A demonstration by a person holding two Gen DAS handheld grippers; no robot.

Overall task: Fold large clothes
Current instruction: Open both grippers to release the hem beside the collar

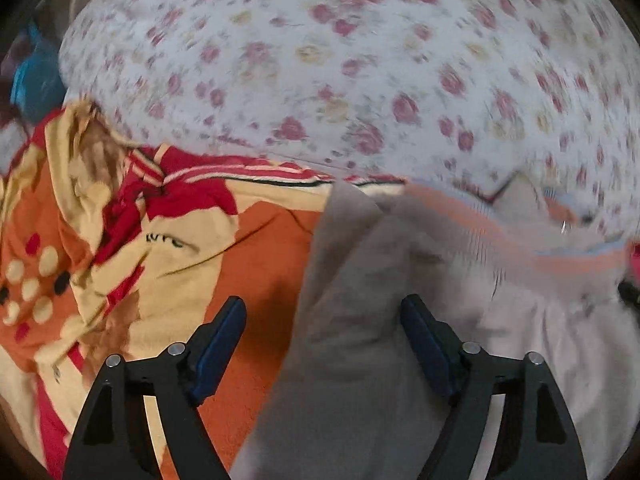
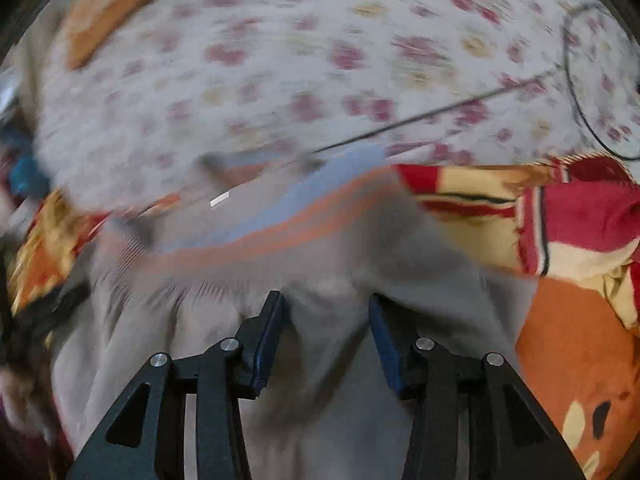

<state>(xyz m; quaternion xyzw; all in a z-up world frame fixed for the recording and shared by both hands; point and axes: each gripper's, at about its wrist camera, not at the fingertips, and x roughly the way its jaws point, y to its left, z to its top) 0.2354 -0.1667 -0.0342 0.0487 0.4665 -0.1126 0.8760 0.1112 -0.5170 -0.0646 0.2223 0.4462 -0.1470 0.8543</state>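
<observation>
The left hand-held gripper (image 1: 323,322) hangs with its jaws spread wide and nothing between them. Under it runs the left edge of the grey garment (image 1: 360,320): its left finger sits over the orange part of the blanket (image 1: 256,248), its right finger over the grey cloth. So the garment lies ahead and to the right of this gripper, its edge running away from the camera toward the striped band (image 1: 500,236).

The right hand-held gripper (image 2: 327,308) is squarely over the grey garment (image 2: 328,420), with cloth filling the gap between its fingers. The jaws are partly parted, and I cannot tell whether they pinch a ridge of fabric or only frame it. This gripper looks nearer to a usable hold.

The garment appears soft and thin, lying in loose pleats, with blue and orange stripes across its far end. The blanket beneath is fleecy, in red, cream and orange. Beyond is a flowered bedsheet (image 2: 320,60) with a thin dark cable (image 2: 440,114) across it. Both views are blurred.
</observation>
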